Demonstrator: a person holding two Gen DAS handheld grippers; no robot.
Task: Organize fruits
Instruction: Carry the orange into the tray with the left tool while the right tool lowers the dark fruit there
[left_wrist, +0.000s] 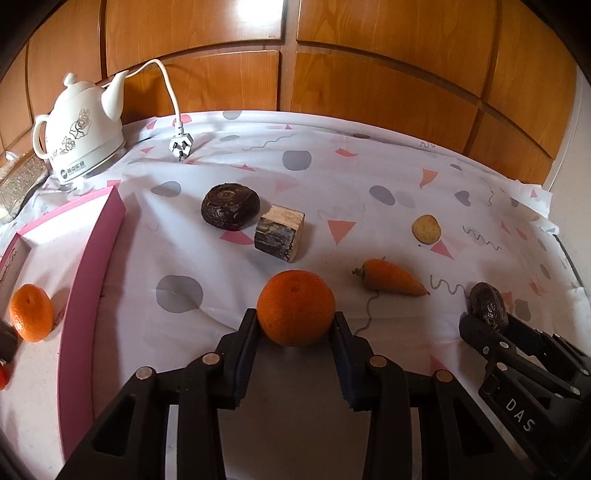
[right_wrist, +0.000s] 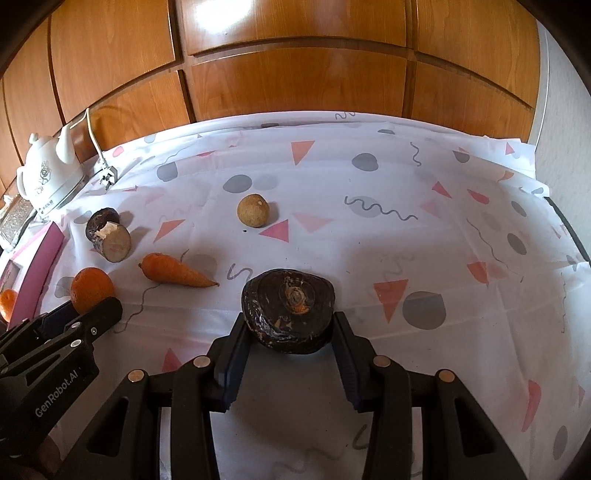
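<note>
My left gripper (left_wrist: 295, 321) is shut on an orange (left_wrist: 295, 306), just above the patterned cloth. My right gripper (right_wrist: 290, 325) is shut on a dark brown water chestnut (right_wrist: 288, 310); it also shows in the left wrist view (left_wrist: 487, 302). A pink box (left_wrist: 92, 266) stands at the left with another orange (left_wrist: 31, 312) inside. On the cloth lie a carrot (left_wrist: 391, 282), a second dark chestnut (left_wrist: 231, 206), a cut sugarcane piece (left_wrist: 279, 232) and a small tan round fruit (left_wrist: 426, 229). The held orange shows in the right wrist view (right_wrist: 92, 288).
A white kettle (left_wrist: 81, 129) with its cord and plug (left_wrist: 181, 146) stands at the back left. Wooden cabinet doors (left_wrist: 332, 55) rise behind the table. The table's right edge (right_wrist: 569, 229) is near. A red object (left_wrist: 3, 376) sits in the box.
</note>
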